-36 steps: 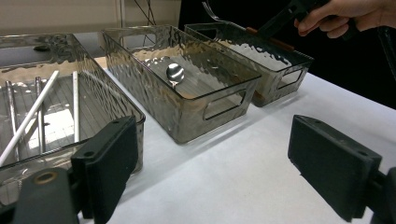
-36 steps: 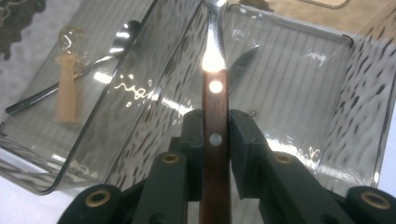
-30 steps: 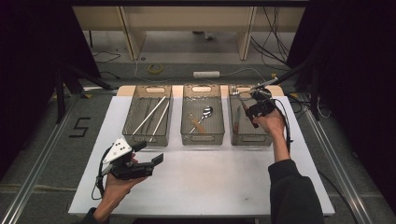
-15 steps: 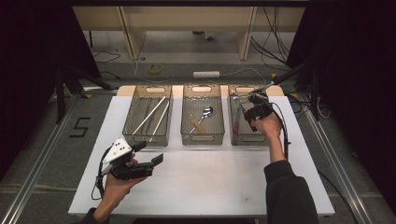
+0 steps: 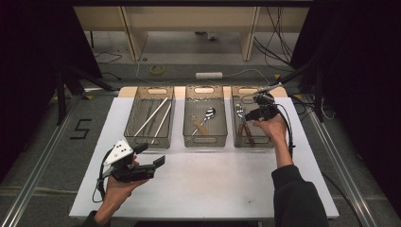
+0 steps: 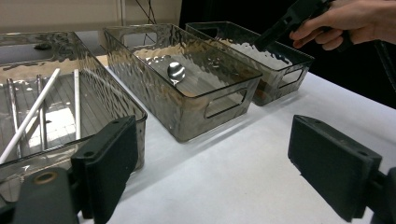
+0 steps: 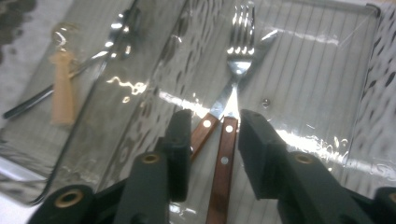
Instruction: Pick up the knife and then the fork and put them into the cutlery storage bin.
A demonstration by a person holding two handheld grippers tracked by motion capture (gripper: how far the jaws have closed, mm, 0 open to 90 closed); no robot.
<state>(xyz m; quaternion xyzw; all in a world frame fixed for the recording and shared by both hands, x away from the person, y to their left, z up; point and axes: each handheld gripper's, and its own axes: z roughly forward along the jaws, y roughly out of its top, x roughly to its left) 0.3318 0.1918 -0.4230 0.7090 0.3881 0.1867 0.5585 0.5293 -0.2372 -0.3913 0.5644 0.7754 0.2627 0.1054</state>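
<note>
- The right claw [image 7: 210,140] has just been opening; its jaws stand apart around two brown-handled forks [image 7: 223,140] without pressing them.
- The forks lie flat in the right bin [image 5: 239,137], prongs pointing away.
- The right hand [image 5: 272,126] reaches down over that bin.
- The left claw [image 5: 150,155] is apart, held level near the table's [image 5: 213,189] front.

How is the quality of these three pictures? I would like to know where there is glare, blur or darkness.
High view: the white table is evenly lit, the surroundings are very dark. Left gripper view: its own black jaws are near and soft, and the middle bin is sharp with a bright glint on the spoon. Right gripper view: strong glare on the right bin floor and on the forks; the jaws are blurred.
</note>
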